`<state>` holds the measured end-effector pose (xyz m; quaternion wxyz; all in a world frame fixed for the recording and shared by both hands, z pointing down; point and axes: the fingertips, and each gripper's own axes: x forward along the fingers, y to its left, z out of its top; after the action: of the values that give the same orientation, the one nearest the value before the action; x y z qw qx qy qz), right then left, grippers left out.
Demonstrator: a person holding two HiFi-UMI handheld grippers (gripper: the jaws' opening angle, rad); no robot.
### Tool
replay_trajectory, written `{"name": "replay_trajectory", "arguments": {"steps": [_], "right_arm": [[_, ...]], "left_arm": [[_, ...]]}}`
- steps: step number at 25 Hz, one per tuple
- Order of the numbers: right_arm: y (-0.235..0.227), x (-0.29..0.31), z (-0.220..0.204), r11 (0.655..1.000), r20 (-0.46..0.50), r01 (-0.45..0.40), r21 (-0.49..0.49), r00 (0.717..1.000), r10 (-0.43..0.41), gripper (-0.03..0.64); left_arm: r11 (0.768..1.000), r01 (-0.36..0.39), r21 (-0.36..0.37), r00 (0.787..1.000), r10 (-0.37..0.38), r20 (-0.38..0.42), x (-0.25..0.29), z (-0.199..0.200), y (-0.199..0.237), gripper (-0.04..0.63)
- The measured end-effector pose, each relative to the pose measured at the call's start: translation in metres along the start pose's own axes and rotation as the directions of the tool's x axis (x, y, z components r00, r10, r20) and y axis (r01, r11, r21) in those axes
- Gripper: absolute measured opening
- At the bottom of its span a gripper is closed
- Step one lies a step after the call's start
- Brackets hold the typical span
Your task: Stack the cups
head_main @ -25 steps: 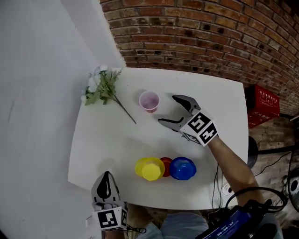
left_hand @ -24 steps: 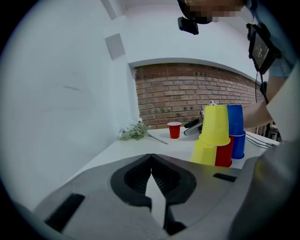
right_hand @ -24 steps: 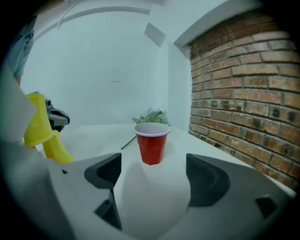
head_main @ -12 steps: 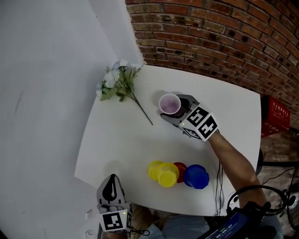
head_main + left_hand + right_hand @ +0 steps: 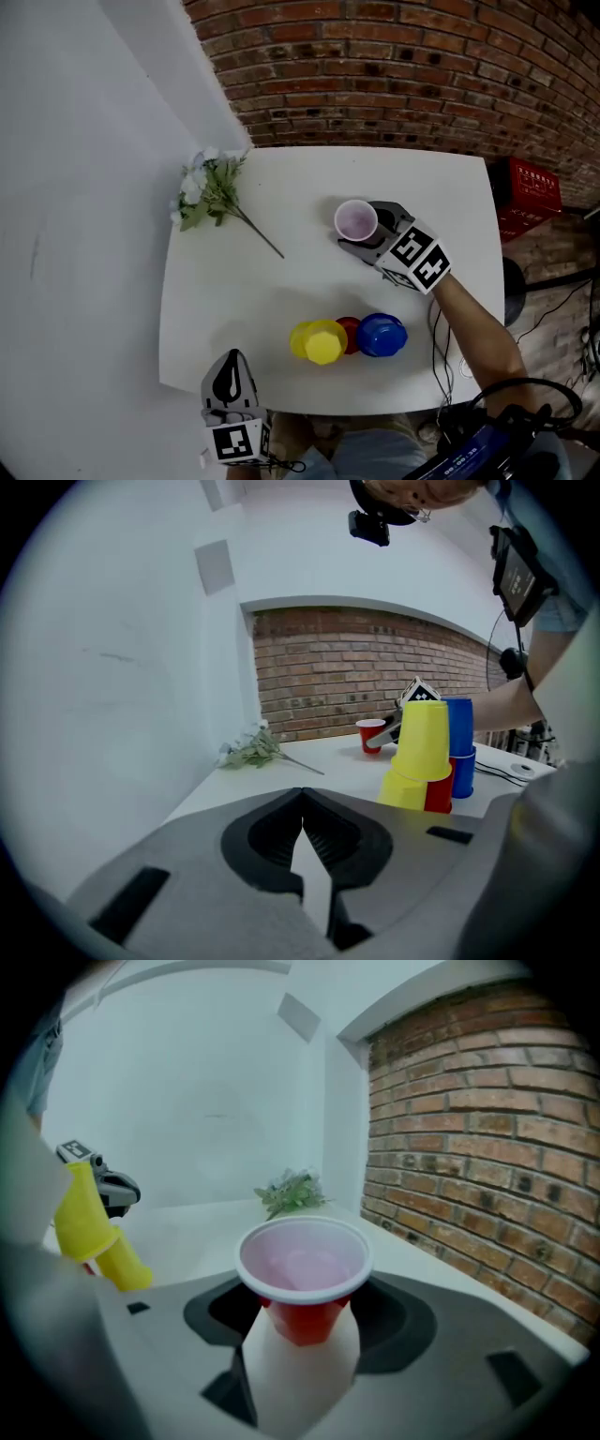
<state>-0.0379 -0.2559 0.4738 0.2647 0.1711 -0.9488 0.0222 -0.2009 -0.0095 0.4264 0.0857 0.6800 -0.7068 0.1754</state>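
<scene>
White table (image 5: 234, 309) by brick wall (image 5: 394, 75): right gripper (image 5: 360, 228), jaws just closing, pinches the red cup (image 5: 355, 219) far right. Left gripper (image 5: 230, 367), jaws pressed together, empty, hovers at near edge. Stacked cups (image 5: 324, 341) sit near.

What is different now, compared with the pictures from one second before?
The right gripper moved left to the red cup, its jaws have just been closing on it, and the cup has shifted right, away from the flowers. The stacked cups, flowers and shut left gripper stayed in place.
</scene>
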Motion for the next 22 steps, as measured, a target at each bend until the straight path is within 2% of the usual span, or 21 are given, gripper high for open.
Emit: {"name": "replay_trajectory", "arguments": {"steps": [5, 10, 16, 19, 22], "right_arm": [[-0.002, -0.091, -0.039, 0.982, -0.028, 0.166, 0.090, 0.986, -0.164, 0.295], [0.032, -0.176, -0.077, 0.940, -0.060, 0.297, 0.170, 0.955, -0.291, 0.296], [0.109, -0.233, -0.115, 0.915, -0.096, 0.346, 0.209, 0.938, -0.333, 0.298], [0.146, -0.241, -0.133, 0.910, -0.115, 0.354, 0.216, 0.935, -0.337, 0.301], [0.163, -0.241, -0.145, 0.900, -0.119, 0.370, 0.229, 0.929, -0.351, 0.301]], "left_arm": [[0.985, 0.159, 0.065, 0.986, -0.162, 0.035, 0.008, 0.017, -0.021, 0.009], [0.949, 0.295, 0.114, 0.954, -0.300, 0.025, 0.000, 0.012, -0.044, 0.009], [0.892, 0.415, 0.177, 0.904, -0.426, 0.027, -0.010, 0.000, -0.060, 0.009], [0.864, 0.459, 0.206, 0.880, -0.474, 0.029, -0.017, -0.005, -0.067, 0.009], [0.847, 0.483, 0.224, 0.865, -0.500, 0.027, -0.022, -0.009, -0.074, 0.009]]}}
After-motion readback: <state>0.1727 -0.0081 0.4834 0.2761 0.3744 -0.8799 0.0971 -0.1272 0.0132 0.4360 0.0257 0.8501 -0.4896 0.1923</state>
